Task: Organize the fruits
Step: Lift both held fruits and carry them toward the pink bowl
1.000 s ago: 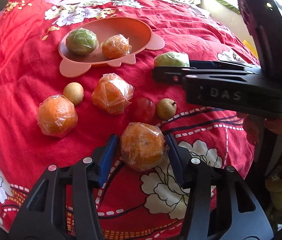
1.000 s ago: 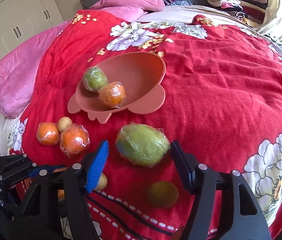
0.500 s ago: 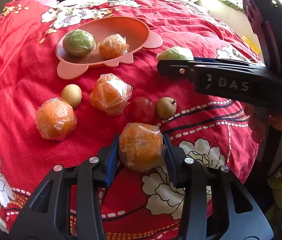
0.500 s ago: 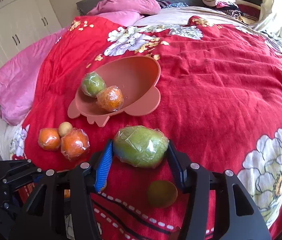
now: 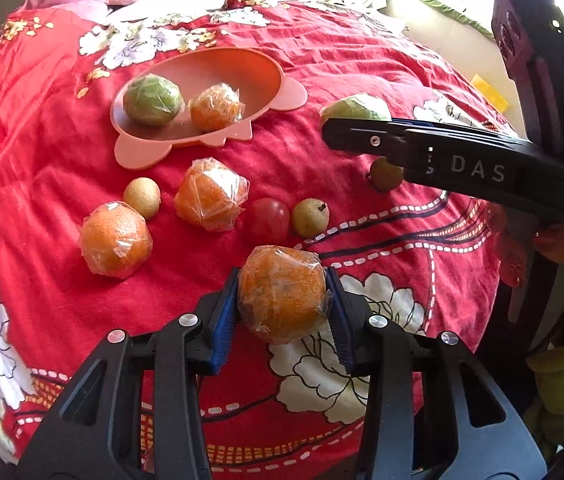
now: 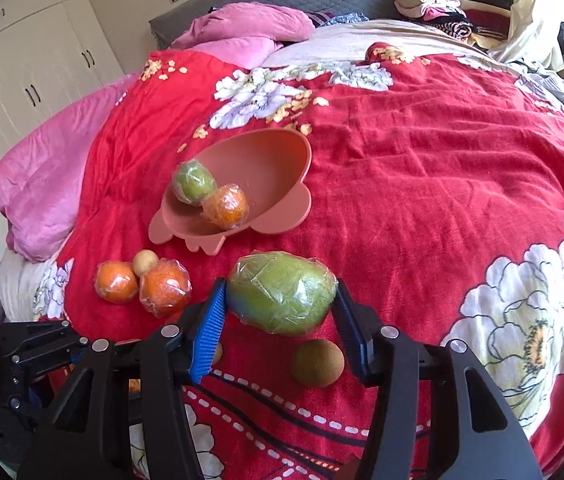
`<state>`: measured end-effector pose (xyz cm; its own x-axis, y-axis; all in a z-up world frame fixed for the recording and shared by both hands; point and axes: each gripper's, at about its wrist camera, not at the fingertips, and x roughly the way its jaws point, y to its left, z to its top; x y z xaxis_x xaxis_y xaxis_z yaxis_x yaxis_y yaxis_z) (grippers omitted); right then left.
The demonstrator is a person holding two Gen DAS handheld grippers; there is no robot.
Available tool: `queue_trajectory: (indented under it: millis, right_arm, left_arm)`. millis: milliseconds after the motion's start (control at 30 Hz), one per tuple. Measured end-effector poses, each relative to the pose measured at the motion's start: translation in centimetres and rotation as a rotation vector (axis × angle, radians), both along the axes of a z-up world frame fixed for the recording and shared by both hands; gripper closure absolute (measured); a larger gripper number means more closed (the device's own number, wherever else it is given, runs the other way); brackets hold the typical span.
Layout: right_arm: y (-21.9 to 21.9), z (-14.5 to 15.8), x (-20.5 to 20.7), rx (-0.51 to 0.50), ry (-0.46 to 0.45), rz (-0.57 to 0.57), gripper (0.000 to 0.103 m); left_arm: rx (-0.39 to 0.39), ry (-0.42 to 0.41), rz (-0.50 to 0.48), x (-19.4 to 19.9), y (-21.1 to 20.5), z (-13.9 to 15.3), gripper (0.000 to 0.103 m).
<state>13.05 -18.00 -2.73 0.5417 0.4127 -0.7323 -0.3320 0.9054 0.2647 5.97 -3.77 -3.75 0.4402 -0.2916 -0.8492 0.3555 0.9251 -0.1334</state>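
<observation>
Left gripper (image 5: 282, 300) clenched across wrapped orange (image 5: 282, 298) (film slick, flesh soft); right gripper (image 6: 280, 308) clamps heavier wrapped mango (image 6: 282, 292) at its midsection.

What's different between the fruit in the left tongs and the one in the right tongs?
The wrapped orange in the left tongs is round and orange; the wrapped green fruit in the right tongs is green and oval. The green fruit looks bigger and spreads its tongs wider than the orange does. Both are in clear plastic film, gripped on two sides, short of the pink tray.
</observation>
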Motion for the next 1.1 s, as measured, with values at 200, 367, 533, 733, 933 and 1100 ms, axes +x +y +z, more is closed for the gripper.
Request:
queue_trajectory:
  millis: [200,367,533,733,933,1100]
  right_arm:
    - [-0.2,1.0,-0.2,0.006,-0.021,-0.003,0.052]
    - [-0.5,1.6,-0.3,0.013,-0.035,-0.009,0.052]
    - [-0.8,2.3,-0.5,0.021,-0.048,-0.014,0.052]
    - [-1.1,3.2,-0.7,0.025,-0.067,-0.016,0.052]
    - [-1.0,3.9,-0.3,0.021,-0.079,-0.015,0.052]
    - [-0.6,4.4,0.0,0.018,-0.089,-0.009,0.052]
  left_arm:
    - [-0.01,-0.004,0.007,0.1,0.3,0.6,0.07]
    - [-0.013,-0.02,0.014,0.4,0.7,1.6,0.07]
    - [-0.014,-0.046,0.027,0.9,1.2,2.8,0.07]
    - [-0.02,-0.069,0.042,1.8,1.8,4.1,0.07]
    - [-0.019,-0.081,0.047,2.9,2.3,4.9,0.07]
    - [-0.011,-0.088,0.051,4.1,2.7,5.4,0.07]
